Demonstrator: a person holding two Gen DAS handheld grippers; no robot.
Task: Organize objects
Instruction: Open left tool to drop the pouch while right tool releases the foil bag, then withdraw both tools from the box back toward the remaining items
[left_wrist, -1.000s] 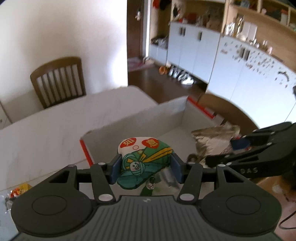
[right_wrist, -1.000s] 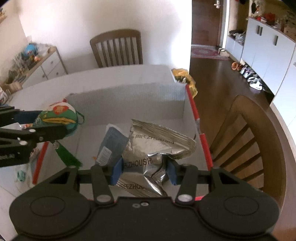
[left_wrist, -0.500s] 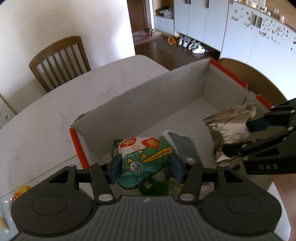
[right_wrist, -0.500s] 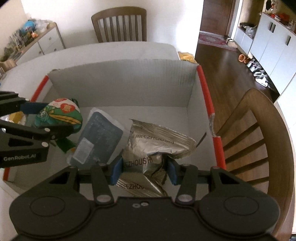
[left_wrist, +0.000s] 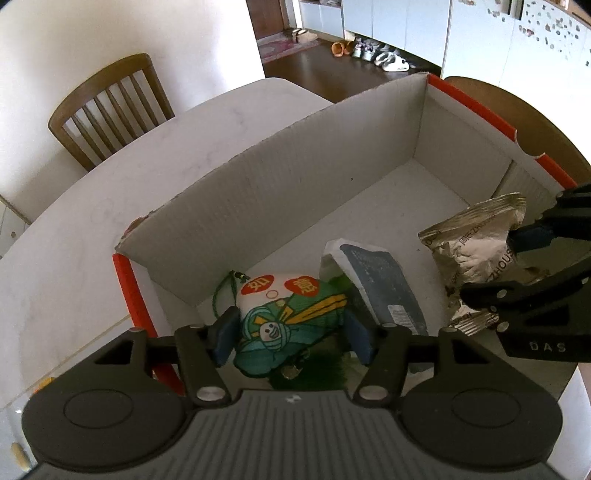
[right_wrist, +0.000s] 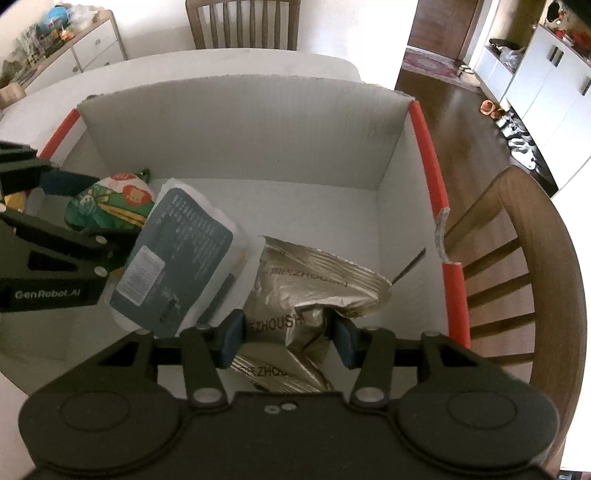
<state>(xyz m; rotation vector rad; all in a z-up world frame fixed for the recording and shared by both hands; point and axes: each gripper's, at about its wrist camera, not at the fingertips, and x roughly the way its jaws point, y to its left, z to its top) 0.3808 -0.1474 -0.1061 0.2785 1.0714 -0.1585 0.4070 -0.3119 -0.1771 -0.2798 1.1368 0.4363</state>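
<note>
Inside the cardboard box (left_wrist: 258, 206) on the surface (left_wrist: 66, 258), our left tool (left_wrist: 290, 338) is opening around the green pouch (left_wrist: 284, 325). Our right tool (right_wrist: 286, 338) grips the silver foil bag (right_wrist: 295, 295), beside a blue packet (right_wrist: 177, 254).

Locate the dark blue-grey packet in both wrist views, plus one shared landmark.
Left wrist: blue-grey packet right of centre, on the box floor between the green pouch and the silver bag.
Right wrist: packet left of centre, leaning beside the silver bag.
Shared landmark: the box's red-edged rim.
</note>
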